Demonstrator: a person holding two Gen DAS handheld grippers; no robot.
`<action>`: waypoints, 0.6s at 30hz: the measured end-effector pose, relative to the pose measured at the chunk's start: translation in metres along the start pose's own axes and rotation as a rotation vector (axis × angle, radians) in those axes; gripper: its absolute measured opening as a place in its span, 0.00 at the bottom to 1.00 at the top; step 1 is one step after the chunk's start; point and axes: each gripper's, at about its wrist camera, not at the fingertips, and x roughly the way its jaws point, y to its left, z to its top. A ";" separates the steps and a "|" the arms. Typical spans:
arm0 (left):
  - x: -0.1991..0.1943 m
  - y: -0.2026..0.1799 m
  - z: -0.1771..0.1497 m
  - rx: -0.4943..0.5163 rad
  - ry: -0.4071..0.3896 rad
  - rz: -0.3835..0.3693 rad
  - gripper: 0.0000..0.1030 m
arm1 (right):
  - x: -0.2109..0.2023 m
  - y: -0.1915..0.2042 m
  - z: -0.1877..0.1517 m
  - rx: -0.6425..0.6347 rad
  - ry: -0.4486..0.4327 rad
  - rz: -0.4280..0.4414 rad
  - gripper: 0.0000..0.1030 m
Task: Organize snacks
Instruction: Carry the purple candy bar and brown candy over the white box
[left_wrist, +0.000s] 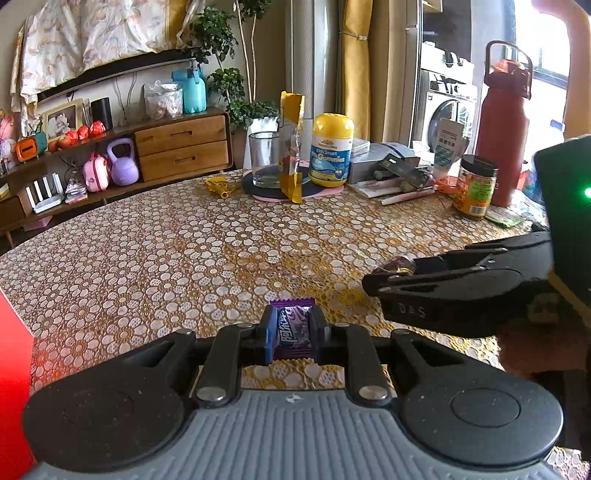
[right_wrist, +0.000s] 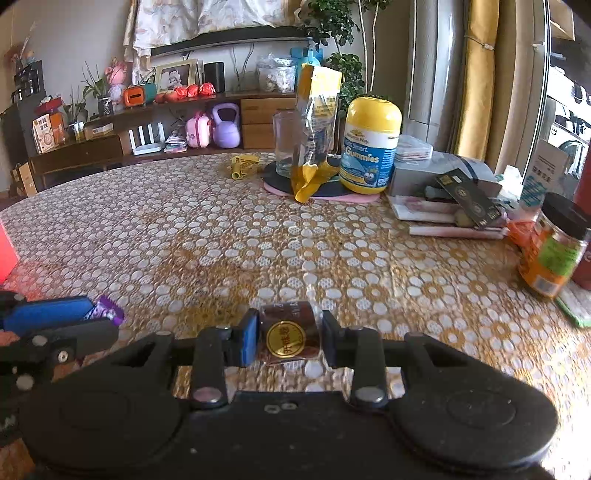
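Observation:
My left gripper (left_wrist: 293, 332) is shut on a small purple-wrapped candy (left_wrist: 293, 325), held just above the patterned tablecloth (left_wrist: 184, 240). In the right wrist view that candy (right_wrist: 107, 312) pokes out of the left gripper (right_wrist: 92, 317) at the lower left. My right gripper (right_wrist: 290, 334) is shut on a brown wrapped snack with a round gold sticker (right_wrist: 287, 330), low over the cloth. From the left wrist view, the right gripper (left_wrist: 388, 277) comes in from the right with the brown snack (left_wrist: 397, 263) at its tips.
At the table's far side stand a glass (right_wrist: 286, 144), a yellow pouch (right_wrist: 314, 136), a yellow-lidded gummies bottle (right_wrist: 371, 146), stacked books and boxes (right_wrist: 450, 206), an orange jar (right_wrist: 554, 247) and a red bottle (left_wrist: 504, 125). A red object (left_wrist: 14, 369) sits at the left edge.

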 end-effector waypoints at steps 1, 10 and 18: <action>-0.003 -0.002 -0.001 0.002 0.001 -0.001 0.17 | -0.005 0.000 -0.003 0.006 -0.002 0.000 0.32; -0.043 -0.015 -0.017 0.022 -0.004 -0.021 0.17 | -0.068 0.012 -0.034 0.047 -0.047 0.003 0.32; -0.094 -0.021 -0.038 0.015 -0.011 -0.033 0.17 | -0.128 0.024 -0.075 0.076 -0.068 -0.020 0.32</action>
